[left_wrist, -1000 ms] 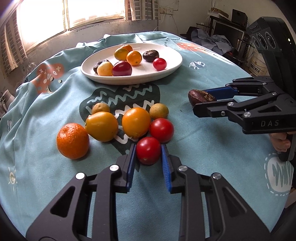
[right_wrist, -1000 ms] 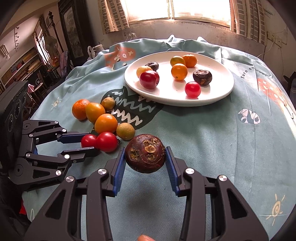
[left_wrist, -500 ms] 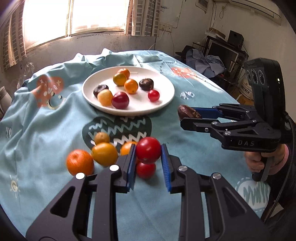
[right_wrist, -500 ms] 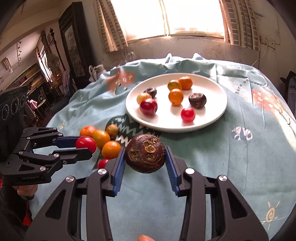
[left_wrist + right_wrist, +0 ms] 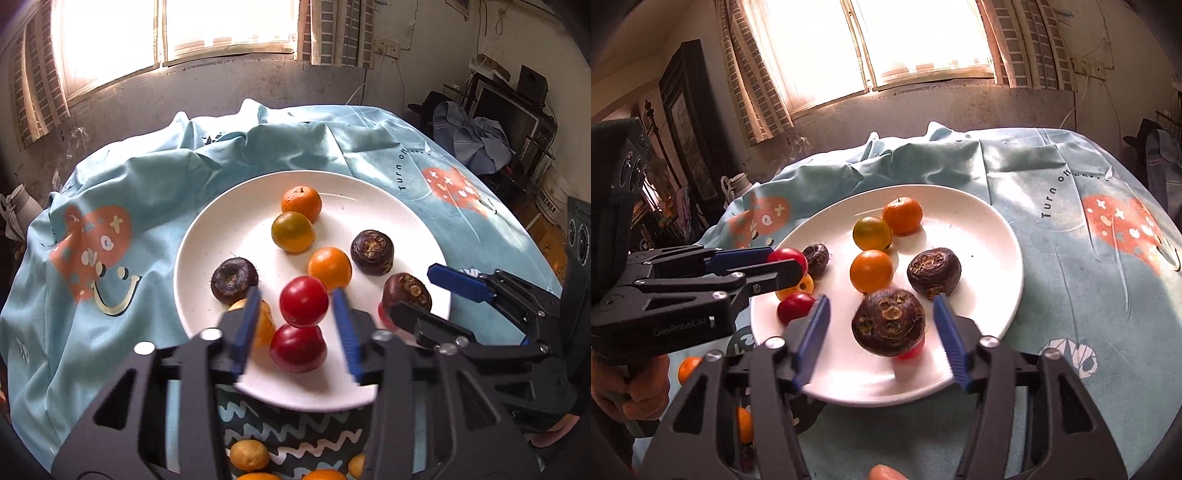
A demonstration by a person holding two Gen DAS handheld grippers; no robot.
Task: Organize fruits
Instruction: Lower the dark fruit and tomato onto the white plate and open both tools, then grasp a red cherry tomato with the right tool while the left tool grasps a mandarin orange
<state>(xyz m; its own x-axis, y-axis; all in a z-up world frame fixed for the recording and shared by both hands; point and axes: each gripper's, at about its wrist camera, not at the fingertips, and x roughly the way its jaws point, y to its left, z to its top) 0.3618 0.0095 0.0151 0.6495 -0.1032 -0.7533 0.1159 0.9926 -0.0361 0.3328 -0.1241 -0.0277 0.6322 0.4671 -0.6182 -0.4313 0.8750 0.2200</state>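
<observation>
Hovering over a smooth round white plate (image 5: 207, 236) on the wrinkled blue-clothed surface (image 5: 129, 177), the left gripper (image 5: 295, 325) spreads blue ribbed fingers around a glossy red tomato (image 5: 303, 301), not touching, while the right gripper (image 5: 882, 332) likewise stands wide around a rough brown water chestnut (image 5: 889, 322) near the plate's front rim.

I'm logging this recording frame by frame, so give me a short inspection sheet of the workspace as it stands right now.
Surface: round table under a light blue printed cloth, rumpled at the far side.
Job's things: white plate holds oranges, dark brown fruits and red ones; a red tomato and a dark brown fruit sit between open jaws over it; more fruit lies on the cloth at the near edge.
Clutter: nothing seen.
Grippers: left gripper and right gripper both open over the plate.
Cables: a white cord on the wall.
Surroundings: bright window, dark cabinet, piled clothes.
</observation>
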